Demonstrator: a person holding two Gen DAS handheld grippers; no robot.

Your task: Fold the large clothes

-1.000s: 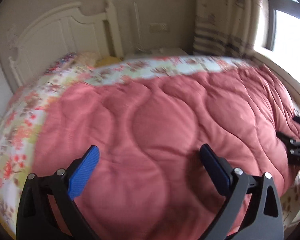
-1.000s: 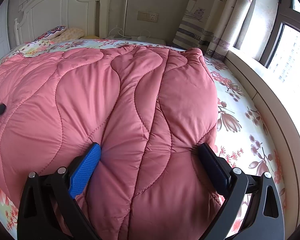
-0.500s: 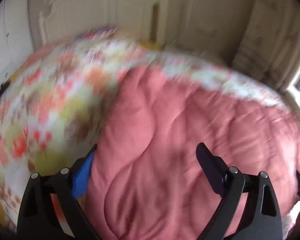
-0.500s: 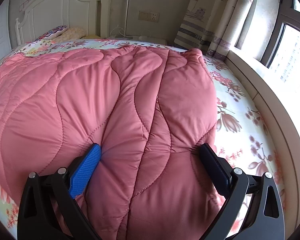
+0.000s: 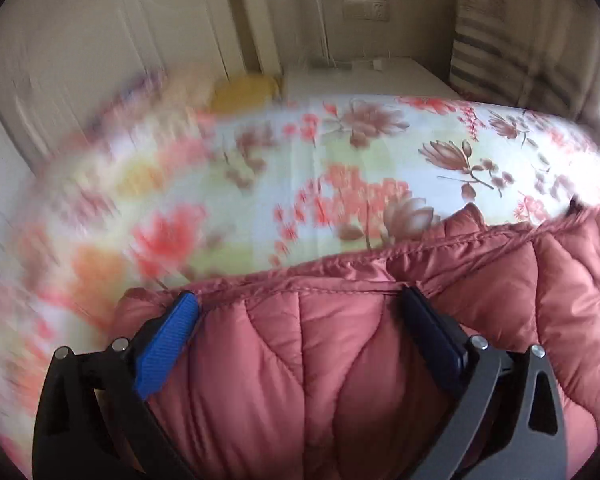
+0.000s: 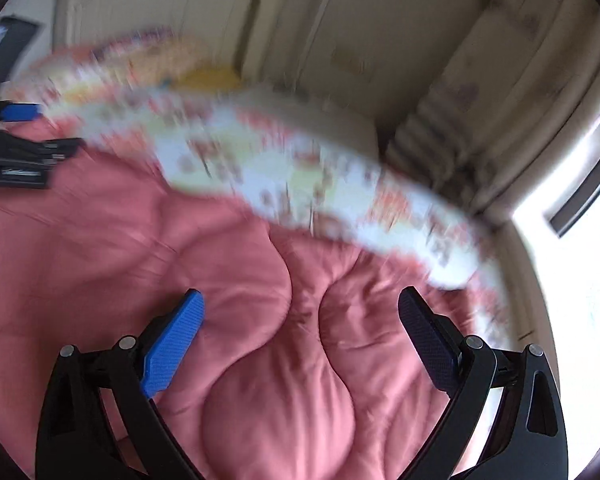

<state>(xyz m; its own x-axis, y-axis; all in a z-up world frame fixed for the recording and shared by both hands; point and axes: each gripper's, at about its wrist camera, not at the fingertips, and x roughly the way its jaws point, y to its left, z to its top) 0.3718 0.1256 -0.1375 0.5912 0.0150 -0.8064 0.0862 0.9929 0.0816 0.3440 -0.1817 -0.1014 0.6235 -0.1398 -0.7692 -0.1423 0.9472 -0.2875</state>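
Note:
A pink quilted comforter (image 5: 340, 380) lies on a bed with a floral sheet (image 5: 340, 168). My left gripper (image 5: 299, 298) is at the comforter's piped far edge, where pink meets sheet. Its jaws are opening and stand wide, with the puffy edge bulging between the blue pads. My right gripper (image 6: 301, 296) hovers open over the rumpled middle of the comforter (image 6: 180, 240), with nothing pinched. The left gripper (image 6: 20, 148) also shows at the far left of the right wrist view. Both views are motion-blurred.
A white headboard (image 5: 140, 40) and a yellow pillow (image 5: 244, 90) are at the bed's head. A white nightstand (image 5: 360, 80) stands beside it, with a striped curtain (image 5: 500, 40) to the right. A bright window (image 6: 572, 260) lies on the right side.
The left gripper swept from over the comforter's middle to its far edge by the floral sheet. The right gripper moved and rolled, so its view now tilts and blurs.

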